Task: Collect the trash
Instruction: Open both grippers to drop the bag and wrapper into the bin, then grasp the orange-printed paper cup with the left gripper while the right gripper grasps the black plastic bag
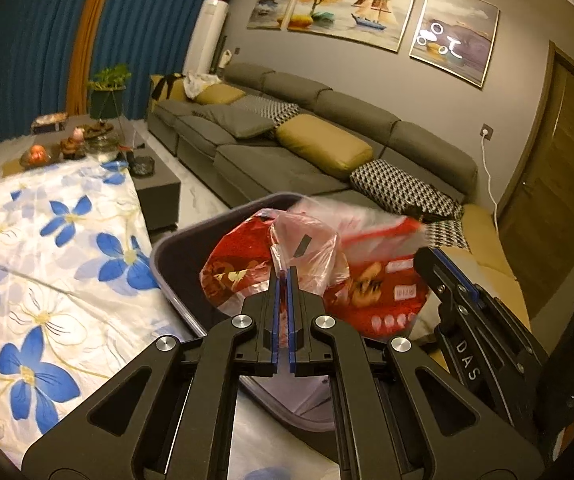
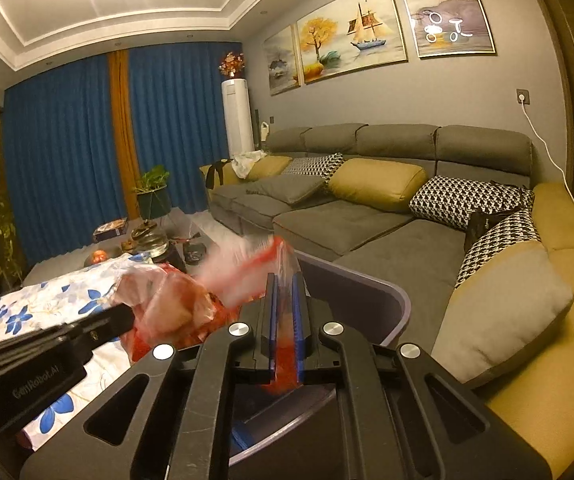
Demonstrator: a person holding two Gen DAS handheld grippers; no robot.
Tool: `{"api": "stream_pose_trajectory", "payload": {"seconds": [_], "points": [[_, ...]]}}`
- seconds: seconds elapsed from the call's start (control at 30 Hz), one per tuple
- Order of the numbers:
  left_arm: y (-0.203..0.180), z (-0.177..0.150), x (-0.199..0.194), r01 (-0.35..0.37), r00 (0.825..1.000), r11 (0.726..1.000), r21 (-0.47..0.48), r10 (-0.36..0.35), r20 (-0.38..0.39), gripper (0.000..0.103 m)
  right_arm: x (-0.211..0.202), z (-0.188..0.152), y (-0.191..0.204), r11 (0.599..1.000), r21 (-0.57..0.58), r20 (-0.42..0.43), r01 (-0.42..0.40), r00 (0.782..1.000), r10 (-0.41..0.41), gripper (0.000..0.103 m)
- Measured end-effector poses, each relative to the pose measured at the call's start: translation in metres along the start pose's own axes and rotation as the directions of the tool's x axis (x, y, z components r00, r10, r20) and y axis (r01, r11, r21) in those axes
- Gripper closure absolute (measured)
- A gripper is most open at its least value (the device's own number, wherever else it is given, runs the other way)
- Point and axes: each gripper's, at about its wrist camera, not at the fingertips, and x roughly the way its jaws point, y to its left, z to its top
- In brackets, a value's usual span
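Item: translucent plastic bag point(image 1: 311, 256) holding red printed wrappers point(image 1: 367, 292), hanging over the open mouth of the grey bin point(image 1: 175, 248). The left gripper point(image 1: 285, 276) is pinching one bunched handle, jaws nearly closed. The right gripper point(image 2: 285, 284) is clamping the other handle (red-edged, blurred). The bin is standing just beside the floral cloth's point(image 1: 47, 240) edge, near the sofa point(image 1: 287, 152).
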Motion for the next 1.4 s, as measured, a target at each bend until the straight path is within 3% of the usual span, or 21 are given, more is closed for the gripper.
{"api": "stream_pose_trajectory", "payload": {"seconds": [0.1,0.13,0.17,0.23,0.37,0.47,0.63,0.8,0.97,1.1,1.3,1.37,1.4], "points": [[0.001,-0.003,0.004,0.014,1.0,1.0,-0.006,-0.014,-0.018,0.081,0.002,0.0,-0.005,1.0,0.007,-0.009,0.001,1.0,-0.001,0.08],[0.002,-0.004,0.004,0.006,1.0,1.0,-0.006,-0.006,-0.016,0.062,0.001,0.0,-0.006,1.0,0.01,-0.005,0.004,1.0,-0.004,0.07],[0.004,-0.006,0.001,-0.006,1.0,1.0,-0.012,0.006,-0.005,0.047,0.0,0.0,-0.007,1.0,0.012,-0.001,0.007,1.0,-0.007,0.066],[0.007,-0.006,-0.004,-0.031,0.999,0.999,-0.027,0.032,0.019,0.035,-0.005,0.001,-0.011,1.0,0.013,0.005,0.013,1.0,-0.013,0.064],[0.011,-0.006,-0.021,-0.095,0.994,0.995,-0.038,0.097,0.057,0.022,-0.02,0.0,-0.01,1.0,0.002,0.03,0.027,0.999,-0.027,0.043],[0.013,-0.008,-0.038,-0.148,0.985,0.988,-0.047,0.152,0.079,0.018,-0.036,-0.001,-0.009,0.999,-0.006,0.061,0.039,0.997,-0.039,0.028],[0.017,-0.019,-0.078,-0.257,0.958,0.965,-0.062,0.262,0.115,0.015,-0.062,-0.005,-0.004,0.999,-0.017,0.087,0.03,0.996,-0.029,0.016],[0.024,-0.036,-0.121,-0.344,0.926,0.935,-0.084,0.353,0.131,0.014,-0.087,-0.011,0.005,0.999,-0.026,0.07,-0.024,0.997,0.026,0.014],[0.034,-0.055,-0.162,-0.386,0.905,0.916,-0.11,0.399,0.146,0.014,-0.114,-0.02,0.021,0.995,-0.041,0.058,-0.092,0.994,0.095,0.012],[0.047,-0.075,-0.2,-0.433,0.878,0.891,-0.134,0.451,0.162,0.014,-0.133,-0.029,0.042,0.988,-0.065,0.05,-0.142,0.988,0.145,0.012],[0.066,-0.103,-0.25,-0.512,0.825,0.842,-0.172,0.537,0.175,0.014,-0.159,-0.046,0.078,0.971,-0.101,0.03,-0.219,0.974,0.223,0.012],[0.072,-0.113,-0.266,-0.556,0.794,0.813,-0.176,0.581,0.176,0.014,-0.166,-0.052,0.091,0.963,-0.114,0.021,-0.245,0.968,0.248,0.012],[0.077,-0.121,-0.276,-0.586,0.771,0.789,-0.185,0.613,0.173,0.014,-0.169,-0.054,0.097,0.959,-0.119,0.016,-0.258,0.965,0.262,0.012]]}}
